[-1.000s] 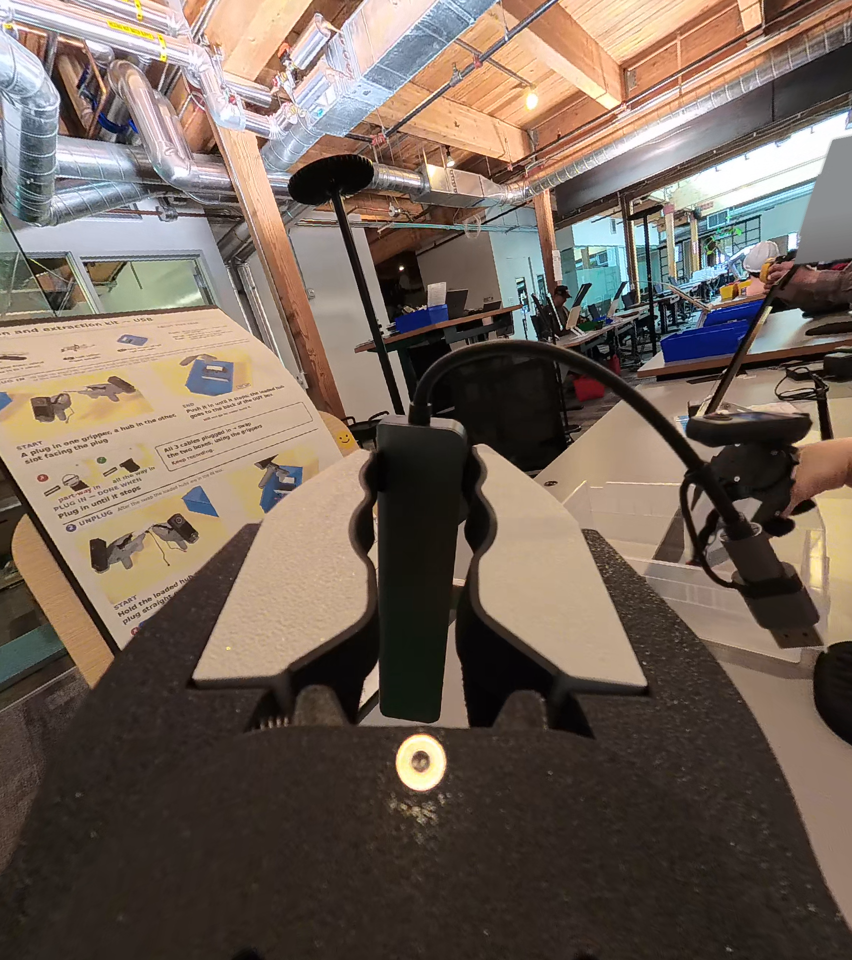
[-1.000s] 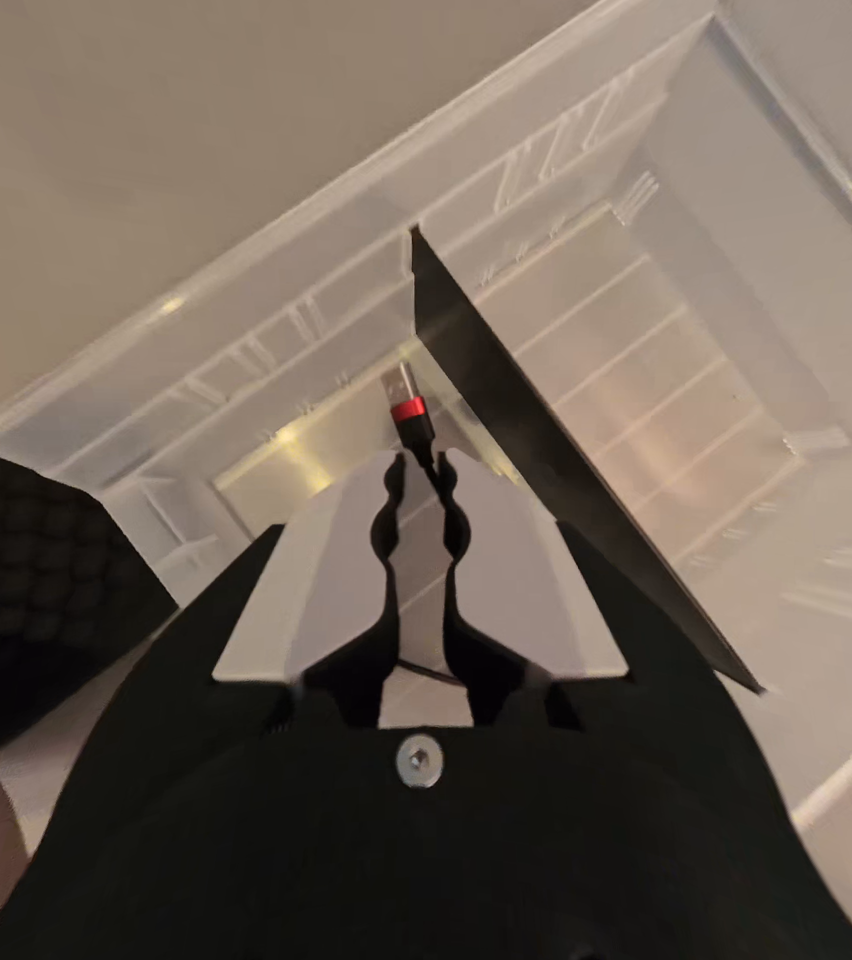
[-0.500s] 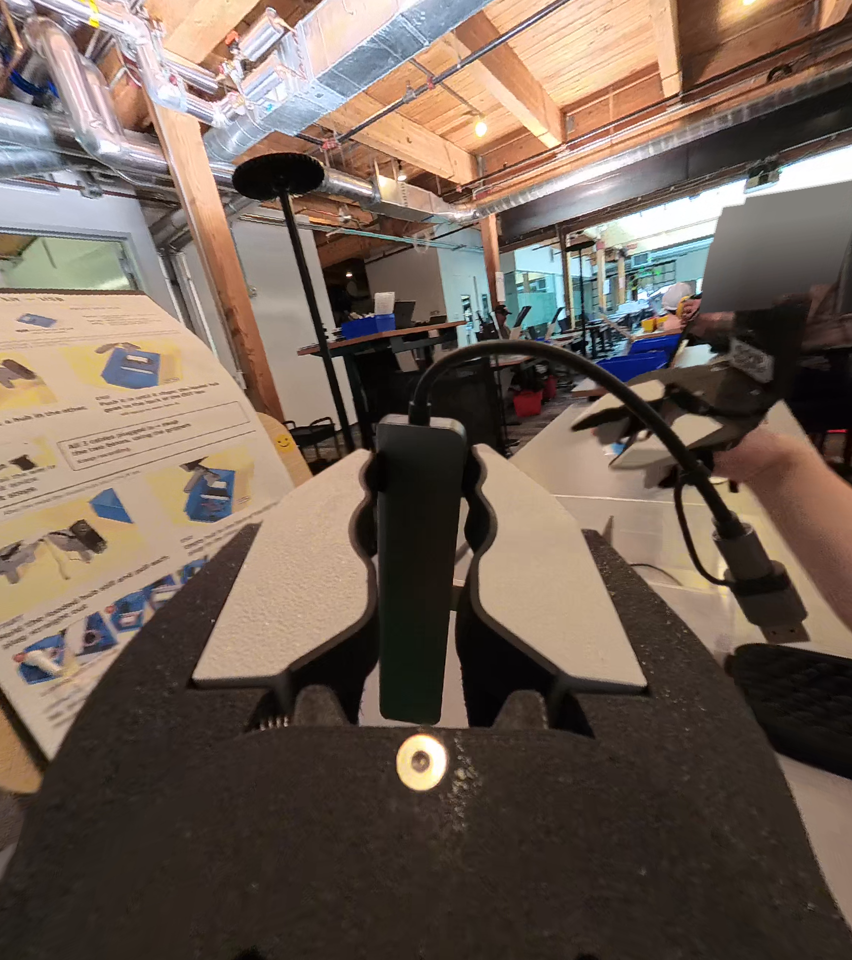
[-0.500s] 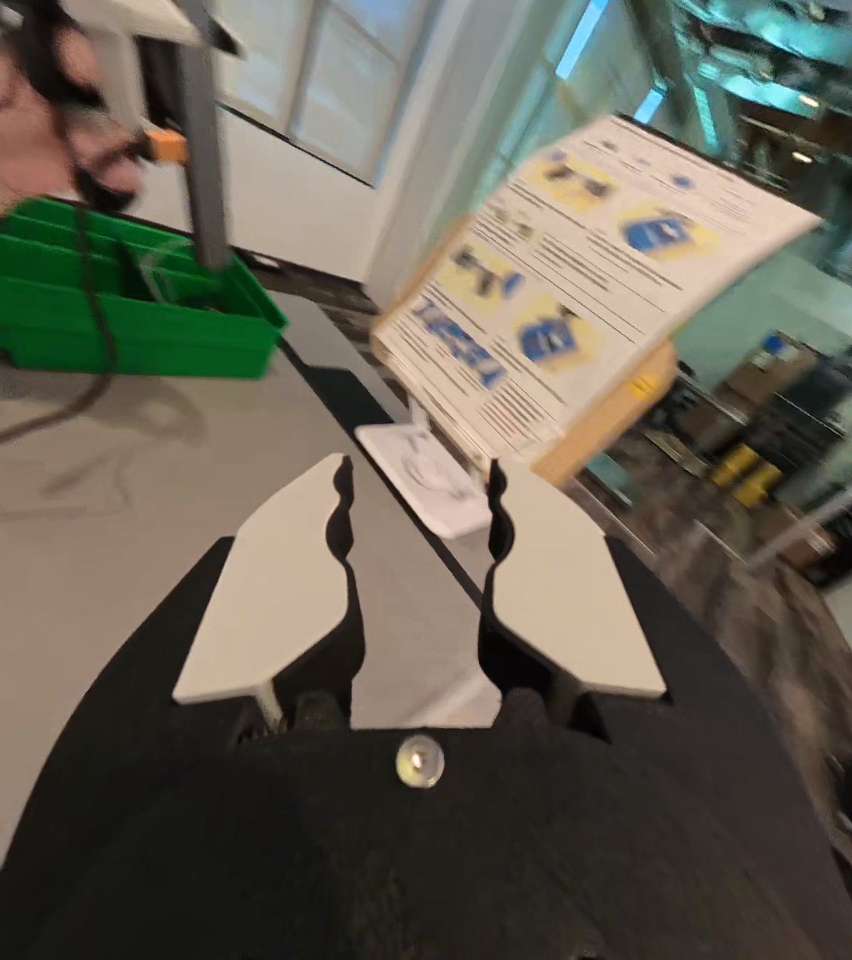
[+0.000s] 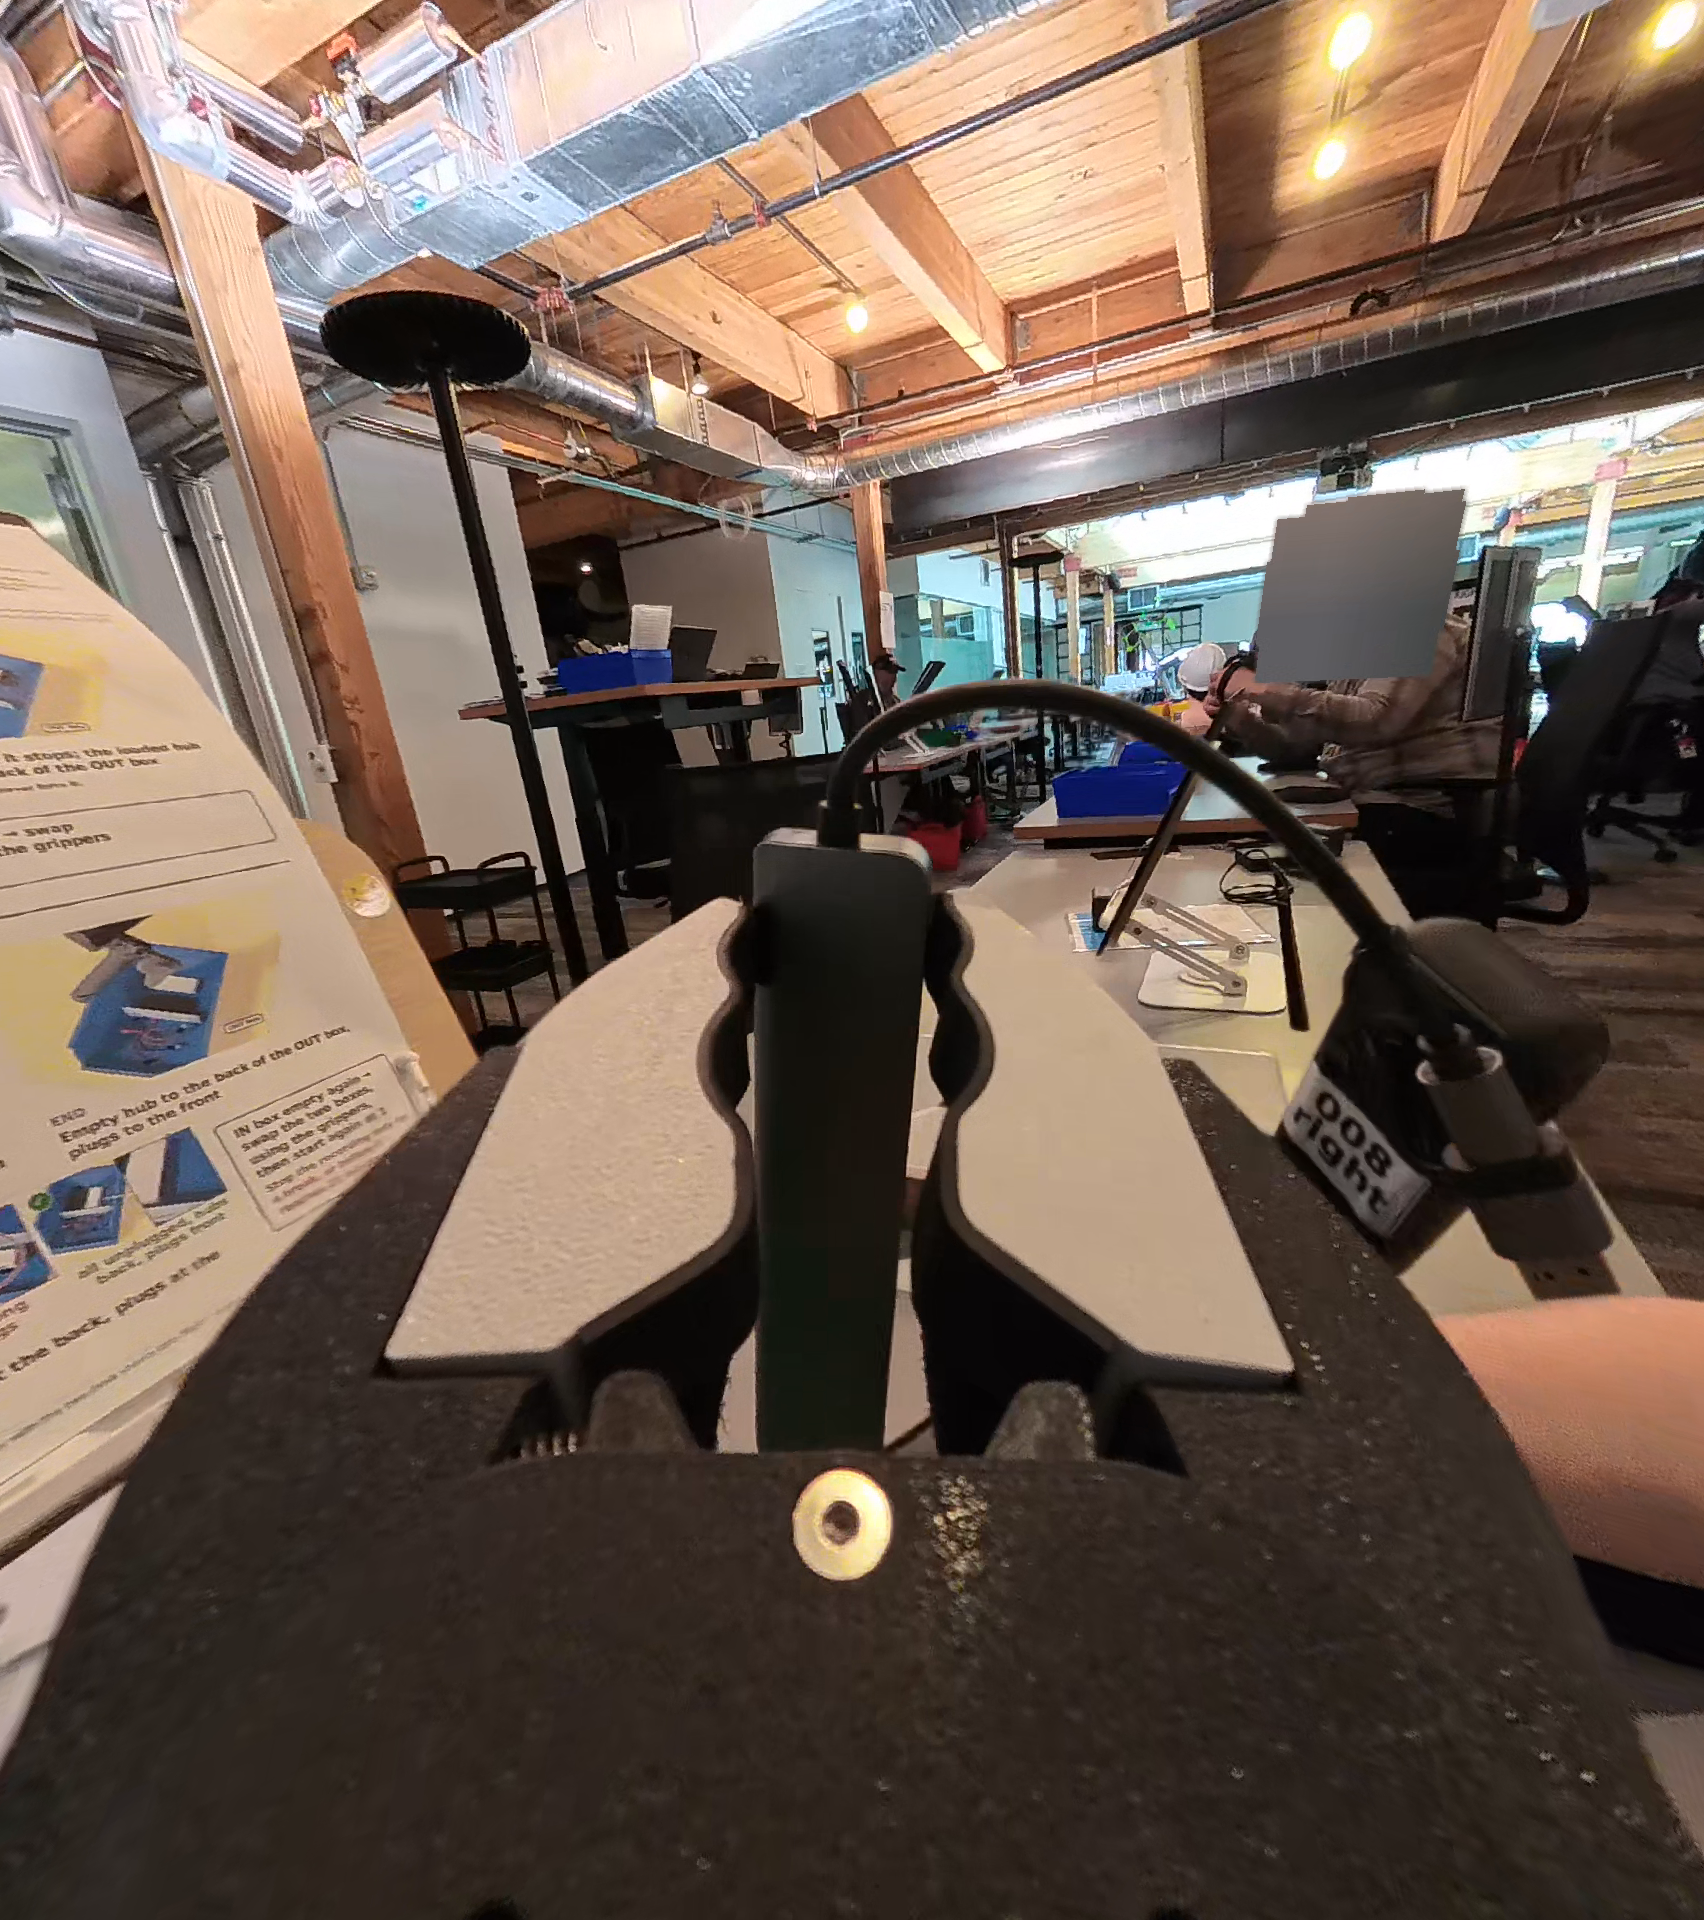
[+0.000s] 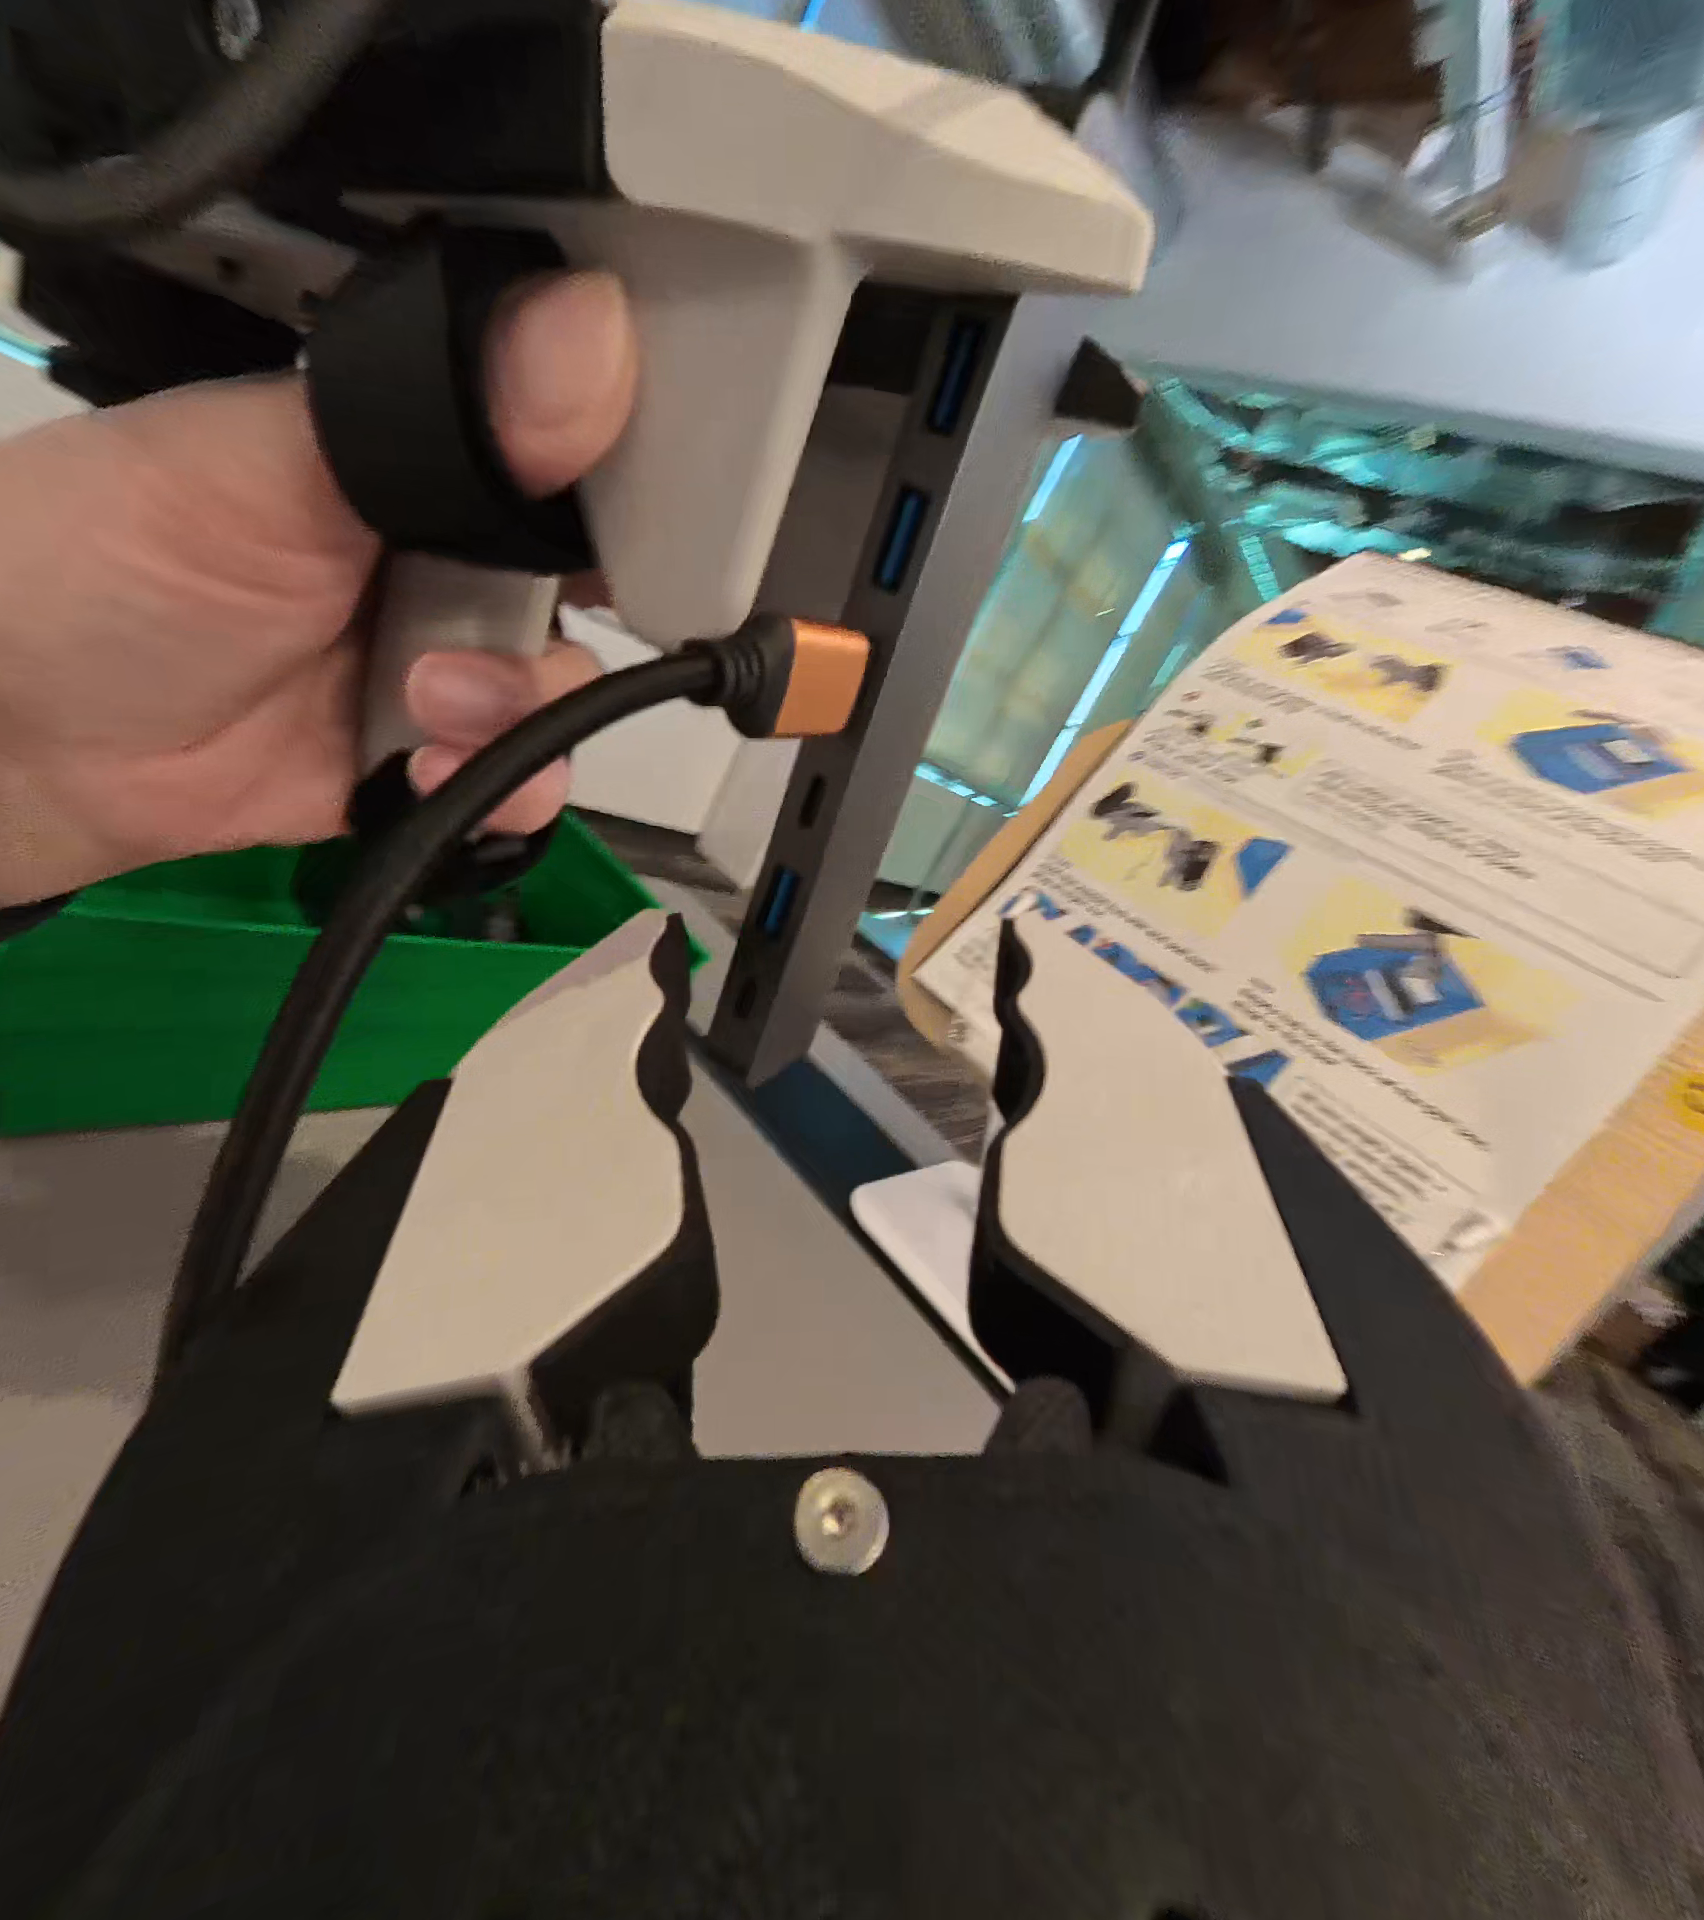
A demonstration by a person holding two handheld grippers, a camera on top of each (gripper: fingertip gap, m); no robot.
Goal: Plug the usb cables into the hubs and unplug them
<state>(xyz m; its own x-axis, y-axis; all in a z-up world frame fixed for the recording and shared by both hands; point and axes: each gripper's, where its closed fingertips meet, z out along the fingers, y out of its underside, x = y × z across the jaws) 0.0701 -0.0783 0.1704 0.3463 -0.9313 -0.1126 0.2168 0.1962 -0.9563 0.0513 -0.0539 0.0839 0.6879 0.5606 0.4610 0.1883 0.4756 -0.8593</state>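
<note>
Wrist cameras facing, sharing hub [image 5: 837, 1122], poster [image 6: 1399, 894]

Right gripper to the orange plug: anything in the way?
Nothing visible. The right gripper is open and empty; the orange plug sits in the hub above and left of its fingers, with only its own black cable trailing down the left.

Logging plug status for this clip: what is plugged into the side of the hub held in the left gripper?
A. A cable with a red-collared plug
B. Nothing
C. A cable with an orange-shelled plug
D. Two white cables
C. In the right wrist view, the orange-shelled plug on a black cable sits in a side port of the hub that the left gripper clamps.
</note>
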